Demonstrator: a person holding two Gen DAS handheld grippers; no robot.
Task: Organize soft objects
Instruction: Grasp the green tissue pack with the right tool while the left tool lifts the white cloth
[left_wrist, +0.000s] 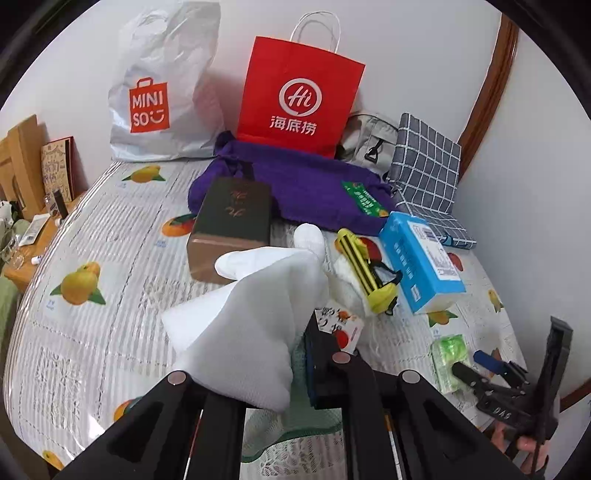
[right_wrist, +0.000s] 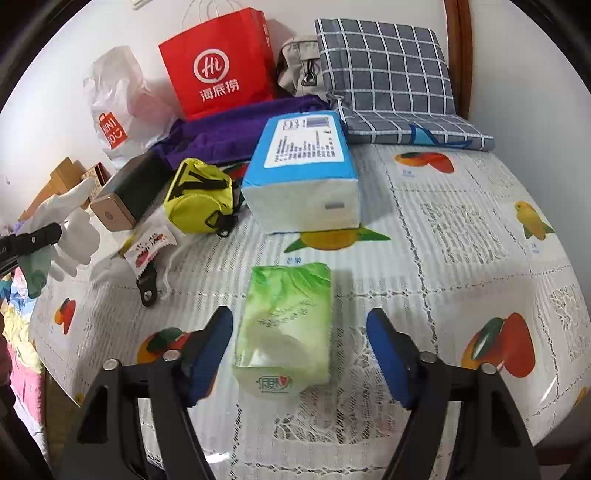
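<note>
- The left claw (left_wrist: 295, 373) is clamped on a white glove (left_wrist: 266, 325), which hangs lifted above the table (left_wrist: 92, 332); its fingers trail forward, away from the claw. The hold looks to sit on one edge of the cloth, so the glove may slide out if the claw swings fast.
- A small snack packet (left_wrist: 341, 325) lies just ahead of the left claw, right against the hanging glove. The dangling cloth could brush it and drag it along.
- A yellow pouch (left_wrist: 365, 273) sits ahead and slightly right of the left claw, with a dark box (left_wrist: 229, 229) ahead and left. A low pass forward could snag the glove on either.
- The right claw (right_wrist: 299, 354) stands open, its blue pads either side of a green tissue pack (right_wrist: 286, 325) and not touching it. The pack lies flat on the table, between the jaws.
- The pack is soft and its wrapper looks slick. A shallow grip near its close end may squeeze it forward out of the jaws; a hard squeeze would crush the tissues.
- A large blue tissue pack (right_wrist: 303, 173) lies straight ahead of the right claw, beyond the green one. Pushing the green pack forward would bump it.
- The two claws work near each other, so crossing paths risks a knock.
</note>
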